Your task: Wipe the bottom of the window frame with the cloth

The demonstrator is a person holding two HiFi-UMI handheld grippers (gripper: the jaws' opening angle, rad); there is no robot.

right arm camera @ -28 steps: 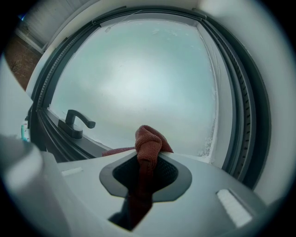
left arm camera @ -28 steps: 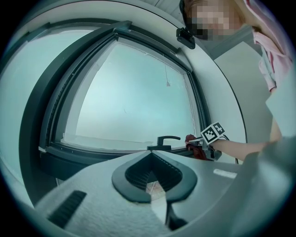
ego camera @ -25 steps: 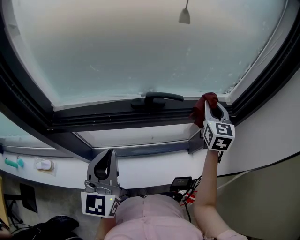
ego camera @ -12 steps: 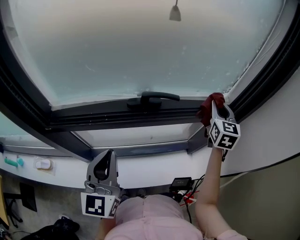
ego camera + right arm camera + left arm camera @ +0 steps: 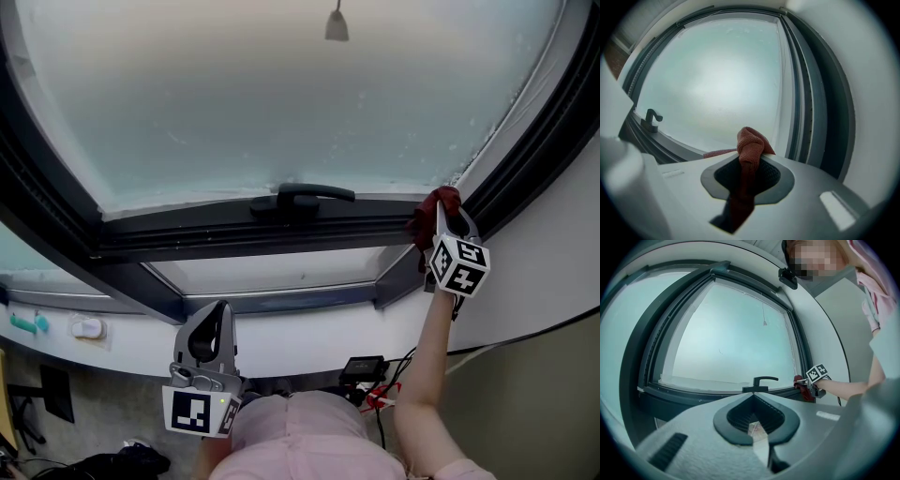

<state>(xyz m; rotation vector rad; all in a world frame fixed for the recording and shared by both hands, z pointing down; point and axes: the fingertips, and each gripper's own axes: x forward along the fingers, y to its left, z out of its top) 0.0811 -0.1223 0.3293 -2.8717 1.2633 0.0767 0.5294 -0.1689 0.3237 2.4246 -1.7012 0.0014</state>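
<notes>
Right hand-held gripper (image 5: pixel 442 217), clamped on the cloth (image 5: pixel 444 196), slid along the bottom of the window frame (image 5: pixel 234 236) into the right corner. That end looked done. Left hand-held gripper (image 5: pixel 211 330) hung idle, jaws together.

- No words, brands or numbers can be read anywhere.
- The right gripper's cube (image 5: pixel 460 266), far right, and the left gripper's cube (image 5: pixel 199 411), near left, bear only black-and-white square patterns.

The cloth (image 5: pixel 422 223) sits at the bottom right corner of the window frame (image 5: pixel 234 236), right of the handle (image 5: pixel 302 195); the left gripper (image 5: pixel 212 314) hangs below.
</notes>
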